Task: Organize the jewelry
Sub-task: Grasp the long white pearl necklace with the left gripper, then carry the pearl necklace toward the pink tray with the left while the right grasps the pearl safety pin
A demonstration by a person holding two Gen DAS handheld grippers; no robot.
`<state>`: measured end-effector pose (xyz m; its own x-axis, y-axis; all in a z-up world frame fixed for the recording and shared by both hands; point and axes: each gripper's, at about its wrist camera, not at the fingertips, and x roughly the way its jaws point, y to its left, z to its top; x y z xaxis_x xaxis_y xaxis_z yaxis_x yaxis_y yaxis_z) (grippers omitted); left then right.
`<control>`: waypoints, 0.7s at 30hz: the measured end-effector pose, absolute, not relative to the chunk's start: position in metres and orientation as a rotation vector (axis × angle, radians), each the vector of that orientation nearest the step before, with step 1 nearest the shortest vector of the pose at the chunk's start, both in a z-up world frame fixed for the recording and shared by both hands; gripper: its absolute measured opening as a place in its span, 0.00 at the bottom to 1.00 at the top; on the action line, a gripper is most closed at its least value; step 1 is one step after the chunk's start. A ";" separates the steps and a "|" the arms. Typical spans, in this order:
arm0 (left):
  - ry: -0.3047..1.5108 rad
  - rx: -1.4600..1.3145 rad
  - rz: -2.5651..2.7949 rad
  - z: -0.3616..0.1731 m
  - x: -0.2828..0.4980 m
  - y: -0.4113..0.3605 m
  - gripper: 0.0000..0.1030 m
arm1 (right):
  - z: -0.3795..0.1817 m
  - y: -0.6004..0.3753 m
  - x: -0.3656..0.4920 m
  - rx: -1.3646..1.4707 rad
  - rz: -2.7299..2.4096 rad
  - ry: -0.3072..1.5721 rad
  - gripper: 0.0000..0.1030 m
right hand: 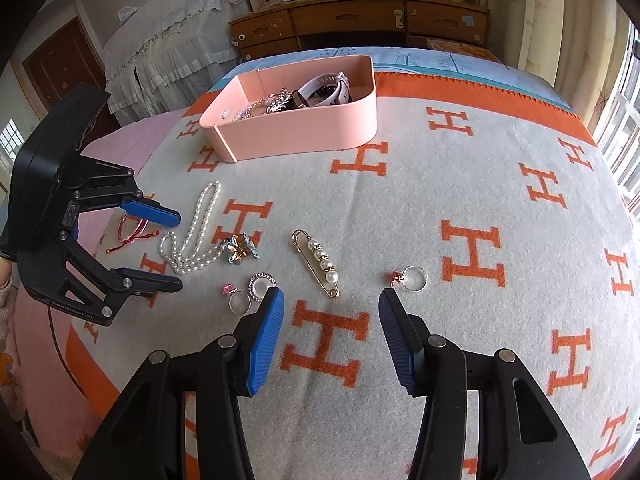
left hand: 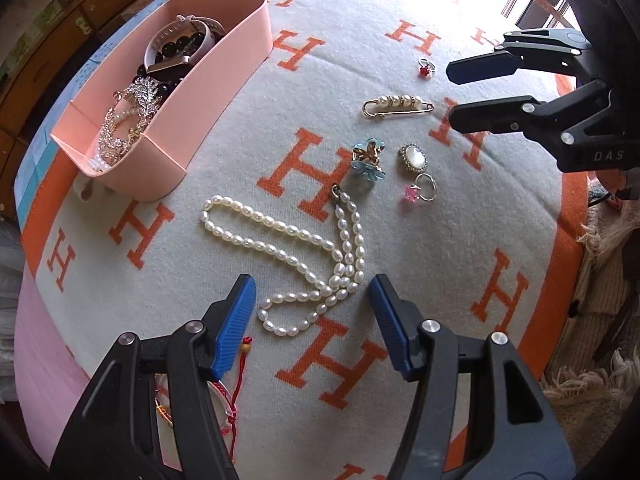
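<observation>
A pink box (left hand: 224, 92) (right hand: 304, 132) holds a watch (left hand: 180, 40), dark beads and sparkly pieces. Loose on the blanket lie a pearl necklace (left hand: 280, 240) (right hand: 192, 240), a blue flower brooch (left hand: 366, 160) (right hand: 240, 250), an oval brooch (left hand: 414, 156) (right hand: 262, 282), a pink-stone ring (left hand: 422, 190) (right hand: 236, 298), a pearl safety pin (left hand: 398, 104) (right hand: 320, 262) and a red-stone ring (left hand: 426, 67) (right hand: 410, 278). My left gripper (left hand: 312, 296) (right hand: 176, 250) is open and empty just above the necklace's near end. My right gripper (right hand: 330, 300) (left hand: 450, 92) is open and empty, next to the pearl pin.
A red cord bracelet (left hand: 236, 376) (right hand: 134, 228) lies by the left gripper at the blanket's near edge. The white and orange H-pattern blanket (right hand: 480, 200) covers a bed. A wooden dresser (right hand: 360, 20) stands behind; windows are at the right.
</observation>
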<state>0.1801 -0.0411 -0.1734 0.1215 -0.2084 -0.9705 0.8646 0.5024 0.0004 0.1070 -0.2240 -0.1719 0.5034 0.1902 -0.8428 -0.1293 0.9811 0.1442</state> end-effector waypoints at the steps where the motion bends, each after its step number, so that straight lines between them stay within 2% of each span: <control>1: 1.201 0.693 -0.883 -0.173 0.185 -0.043 0.43 | -0.172 -0.225 0.107 0.068 0.190 1.026 0.49; 2: 1.210 0.697 -0.884 -0.173 0.189 -0.044 0.38 | -0.172 -0.226 0.107 0.070 0.187 1.026 0.49; 4: 1.229 0.700 -0.875 -0.172 0.195 -0.047 0.22 | -0.172 -0.228 0.107 0.076 0.183 1.027 0.49; 6: 1.247 0.701 -0.859 -0.172 0.200 -0.050 0.14 | -0.172 -0.230 0.108 0.083 0.179 1.027 0.49; 13: 1.269 0.587 -0.622 -0.169 0.222 -0.055 0.08 | -0.167 -0.236 0.107 0.084 0.160 1.008 0.49; 21: 1.213 0.206 -0.530 -0.121 0.238 -0.019 0.07 | -0.153 -0.259 0.118 0.134 0.130 0.997 0.49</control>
